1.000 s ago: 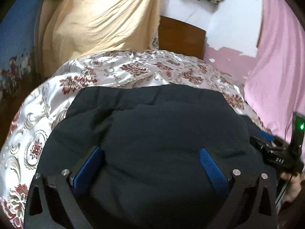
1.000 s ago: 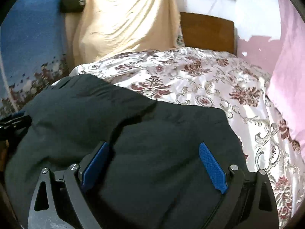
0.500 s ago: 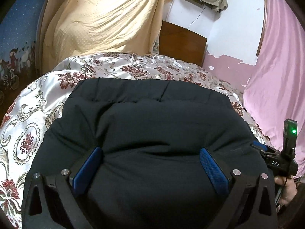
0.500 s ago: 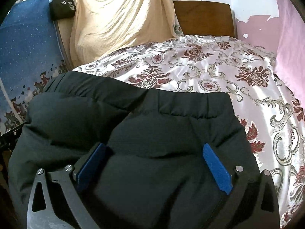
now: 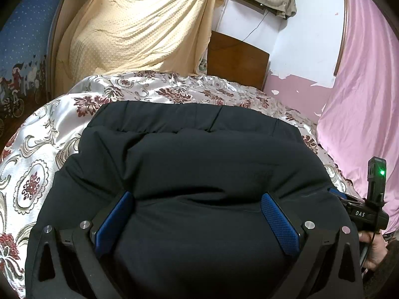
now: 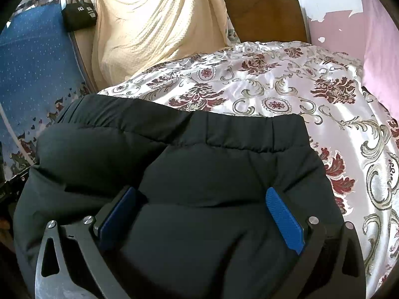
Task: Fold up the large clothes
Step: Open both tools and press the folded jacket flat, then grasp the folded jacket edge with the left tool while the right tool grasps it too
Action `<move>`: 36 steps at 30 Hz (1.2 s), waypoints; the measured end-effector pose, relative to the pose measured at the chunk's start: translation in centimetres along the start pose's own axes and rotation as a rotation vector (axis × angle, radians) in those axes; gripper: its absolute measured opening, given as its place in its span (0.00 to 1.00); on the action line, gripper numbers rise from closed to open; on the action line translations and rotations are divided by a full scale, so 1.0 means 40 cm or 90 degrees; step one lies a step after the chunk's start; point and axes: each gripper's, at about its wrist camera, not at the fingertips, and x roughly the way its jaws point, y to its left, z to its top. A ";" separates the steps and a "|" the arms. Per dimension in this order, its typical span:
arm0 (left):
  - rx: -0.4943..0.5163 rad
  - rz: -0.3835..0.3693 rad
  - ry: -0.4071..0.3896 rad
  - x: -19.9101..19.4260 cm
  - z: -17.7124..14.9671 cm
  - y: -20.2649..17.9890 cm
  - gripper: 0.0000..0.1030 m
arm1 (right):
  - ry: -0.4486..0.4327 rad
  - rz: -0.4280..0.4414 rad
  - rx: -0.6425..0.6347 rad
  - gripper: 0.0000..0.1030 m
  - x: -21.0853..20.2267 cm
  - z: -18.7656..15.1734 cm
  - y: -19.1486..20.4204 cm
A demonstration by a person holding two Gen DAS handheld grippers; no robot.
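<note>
On the bed (image 6: 324, 94), a dark padded garment (image 5: 199, 169) lies in a thick, puffy heap across the near half of the patterned cover. It looks like quilted trousers, with an elastic waistband along its far edge in the right wrist view, though that is a guess. Its long axis runs left to right, and the two grippers sit side by side along its near edge.

The left gripper (image 5: 197, 221) has its jaws spread wide, the blue pads (image 5: 279, 226) standing either side of a bulge of cloth that fills the gap. Whether the pads press the cloth or it merely swells up between them, I cannot tell. The right gripper (image 6: 202, 214) is much the same: jaws wide apart, cloth mounded between them, grip unclear. It also shows at the right edge of the left wrist view, a green light on its housing, level with the left one, so neither hand is nearer.

The garment stretches away from both sets of jaws toward the far waistband, so the next fold likely means carrying the near edge forward onto it.

Beyond are bare cover, a wooden headboard (image 6: 266, 17), a cream drape (image 5: 139, 30), a blue cloth (image 6: 32, 69) at left, a pink curtain (image 5: 364, 94) at right, and a black bag (image 6: 79, 15). Nothing lies in the way.
</note>
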 end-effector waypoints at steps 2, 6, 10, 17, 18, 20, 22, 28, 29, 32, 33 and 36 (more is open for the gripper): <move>-0.001 -0.001 -0.001 0.002 0.000 0.001 1.00 | 0.000 0.001 0.001 0.98 0.001 -0.002 -0.002; 0.000 0.001 0.000 0.001 -0.001 0.000 1.00 | 0.000 0.003 0.002 0.98 0.003 -0.001 -0.003; 0.000 0.001 0.000 0.002 -0.002 0.001 1.00 | 0.000 0.004 0.003 0.98 0.004 -0.005 -0.005; -0.002 0.000 -0.001 0.000 -0.004 0.000 1.00 | 0.006 0.012 0.009 0.99 0.011 -0.008 -0.006; -0.001 0.000 -0.001 0.000 -0.004 0.001 1.00 | 0.006 0.013 0.010 0.99 0.010 -0.009 -0.009; -0.003 -0.003 -0.002 0.000 -0.005 0.002 1.00 | 0.005 0.013 0.010 0.99 0.009 -0.009 -0.009; -0.006 -0.007 -0.004 -0.001 -0.006 0.003 1.00 | 0.003 0.013 0.009 0.99 0.007 -0.009 -0.010; -0.012 -0.015 0.029 -0.011 0.005 0.014 1.00 | -0.007 0.041 0.029 0.99 -0.008 -0.014 -0.025; -0.011 -0.014 0.043 -0.019 0.011 0.020 1.00 | -0.005 0.053 0.037 0.99 -0.018 -0.012 -0.033; -0.024 -0.011 0.061 -0.052 0.019 0.057 1.00 | 0.002 0.068 0.049 0.98 -0.051 -0.015 -0.057; -0.036 -0.006 0.065 -0.068 0.023 0.080 1.00 | 0.001 0.067 0.049 0.98 -0.062 -0.020 -0.065; -0.067 0.015 0.067 -0.099 0.018 0.139 1.00 | -0.013 0.044 0.056 0.98 -0.106 -0.043 -0.089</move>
